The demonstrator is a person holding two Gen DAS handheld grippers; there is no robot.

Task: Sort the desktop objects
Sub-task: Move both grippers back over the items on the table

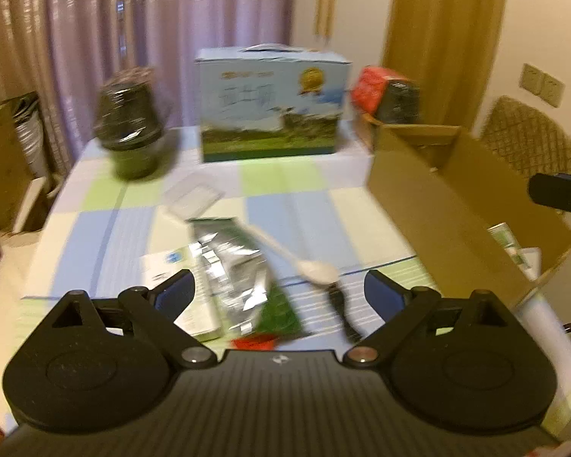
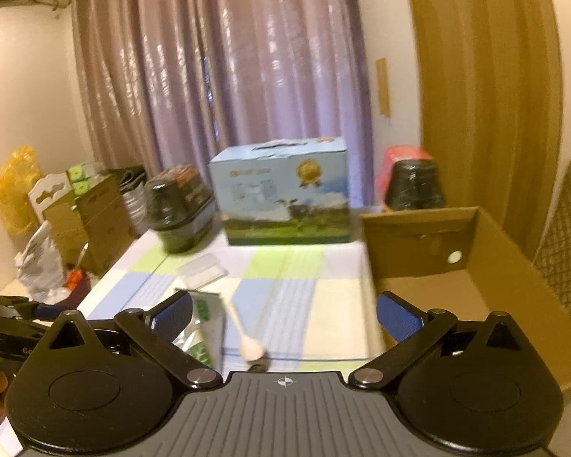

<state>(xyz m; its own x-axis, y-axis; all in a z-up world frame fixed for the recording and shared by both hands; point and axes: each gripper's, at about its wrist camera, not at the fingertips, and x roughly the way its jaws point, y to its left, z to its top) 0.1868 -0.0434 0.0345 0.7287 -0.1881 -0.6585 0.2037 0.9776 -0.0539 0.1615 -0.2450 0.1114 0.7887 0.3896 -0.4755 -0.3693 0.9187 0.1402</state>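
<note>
My left gripper (image 1: pixel 278 282) is open above the checked tablecloth (image 1: pixel 285 182), with nothing pressed between its blue pads. Below it lie a crumpled silver-and-green foil packet (image 1: pixel 232 266), a white plastic spoon (image 1: pixel 285 251), a white card box (image 1: pixel 163 270) and a small black item (image 1: pixel 342 312). A clear plastic case (image 1: pixel 192 194) lies farther back. To the right stands an open cardboard box (image 1: pixel 456 205). My right gripper (image 2: pixel 283 304) is also open and holds nothing. It hovers over the spoon (image 2: pixel 247 342) and the packet (image 2: pixel 207 316), beside the cardboard box (image 2: pixel 437 289).
A blue milk carton case (image 1: pixel 274 106) stands at the table's far side. A dark wrapped jar (image 1: pixel 129 122) is to its left, a red and black bundle (image 1: pixel 392 95) to its right. A woven chair (image 1: pixel 533 141) is behind the cardboard box. Boxes and bags (image 2: pixel 80 213) crowd the floor on the left.
</note>
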